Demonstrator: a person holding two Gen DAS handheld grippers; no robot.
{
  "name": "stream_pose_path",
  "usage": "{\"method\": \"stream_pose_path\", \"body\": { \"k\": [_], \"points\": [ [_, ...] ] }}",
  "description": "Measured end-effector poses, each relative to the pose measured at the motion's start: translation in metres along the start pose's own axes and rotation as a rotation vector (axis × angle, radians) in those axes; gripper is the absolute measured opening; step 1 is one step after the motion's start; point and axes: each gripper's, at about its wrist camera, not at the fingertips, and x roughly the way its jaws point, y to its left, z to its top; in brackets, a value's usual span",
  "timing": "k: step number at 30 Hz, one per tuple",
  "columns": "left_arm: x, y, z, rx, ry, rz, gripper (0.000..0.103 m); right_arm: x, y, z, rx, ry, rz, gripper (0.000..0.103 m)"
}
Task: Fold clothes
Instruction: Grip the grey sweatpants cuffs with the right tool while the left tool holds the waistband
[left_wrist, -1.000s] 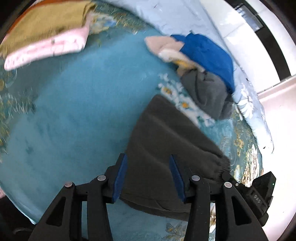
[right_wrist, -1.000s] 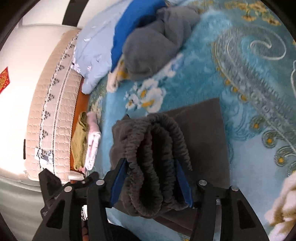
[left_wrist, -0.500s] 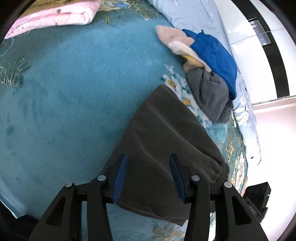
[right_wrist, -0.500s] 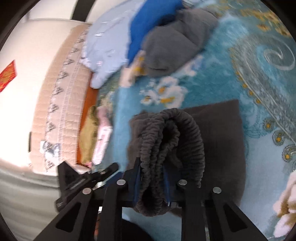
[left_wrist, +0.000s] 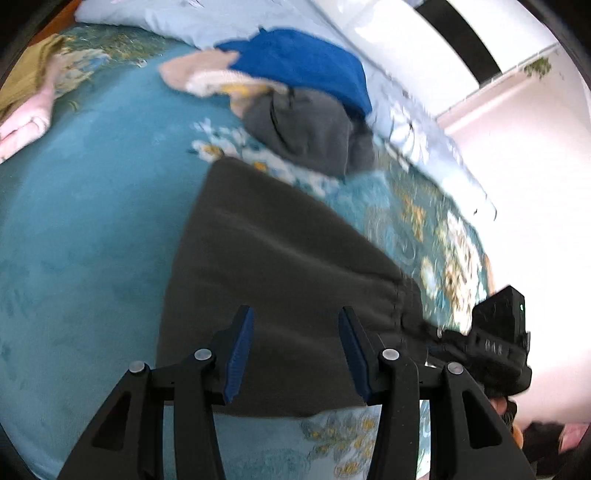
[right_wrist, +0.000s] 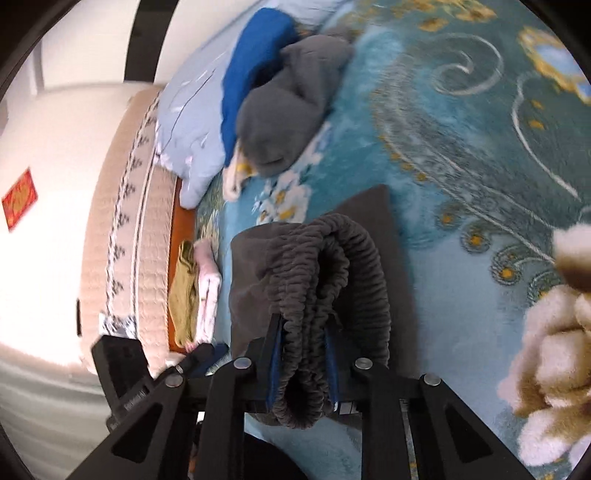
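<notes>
On a bed (left_wrist: 74, 229) spread with a teal patterned blanket, a stack of folded clothes (left_wrist: 26, 96), olive on top of pink, lies at the far left of the left wrist view. Beside the middle, dark grey trousers (left_wrist: 280, 266) lie folded flat on the blanket, their gathered elastic waistband (right_wrist: 328, 280) turned toward the person. The left gripper (left_wrist: 295, 350) hangs over the near edge of the trousers with its jaws spread about halfway; the blue pads stand apart from the cloth and no fabric can be seen pinched between them, so it appears to be holding nothing. It has shifted across the blanket and rolled since a second ago, and the view is blurred with that motion. Further right, the right gripper (right_wrist: 303, 354) has just been closing: its jaws, wide around the bunched waistband a second ago, now clench the ribbed folds between the pads. That grasp suggests the trousers, already folded, are about to be lifted or doubled over once more, probably toward the finished stack. Beyond the trousers, a heap of unfolded clothes (left_wrist: 295, 96) waits against a pale blue pillow (right_wrist: 188, 129): a blue garment, a grey one and a cream one tangled together. At the far right of the right wrist view a fluffy cream garment (right_wrist: 554, 332) lies on the blanket, also unfolded. Much of the task seems left to do.
</notes>
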Motion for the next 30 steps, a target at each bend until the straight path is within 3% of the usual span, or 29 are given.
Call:
{"method": "stream_pose_path", "body": {
  "k": [5,10,15,19,22,26,28,30],
  "points": [
    [0.022,0.005,-0.003,-0.029,0.118,0.054,0.048,0.007,-0.018,0.001,0.014,0.003,-0.022,0.023],
    [0.032,0.001,-0.008,-0.008,0.172,0.077,0.048,0.008,-0.03,-0.002,0.044,0.01,-0.029,0.025],
    [0.031,-0.002,-0.009,0.0,0.179,0.088,0.048,-0.011,-0.001,0.0,-0.048,0.009,-0.123,0.029],
    [0.032,-0.001,-0.008,-0.002,0.181,0.087,0.048,-0.038,0.019,0.005,-0.104,-0.073,-0.228,0.029],
    [0.034,-0.005,-0.011,0.013,0.186,0.091,0.048,-0.045,0.053,0.001,-0.224,-0.105,-0.313,0.029],
    [0.031,-0.004,-0.011,0.024,0.184,0.09,0.048,-0.003,0.098,-0.026,-0.409,0.017,-0.318,0.029],
    [0.027,-0.002,-0.011,0.015,0.171,0.084,0.048,0.018,0.106,-0.039,-0.493,0.088,-0.373,0.029],
    [0.021,0.002,-0.011,-0.003,0.152,0.083,0.048,0.025,0.102,-0.046,-0.54,0.106,-0.443,0.029]
  ]
}}
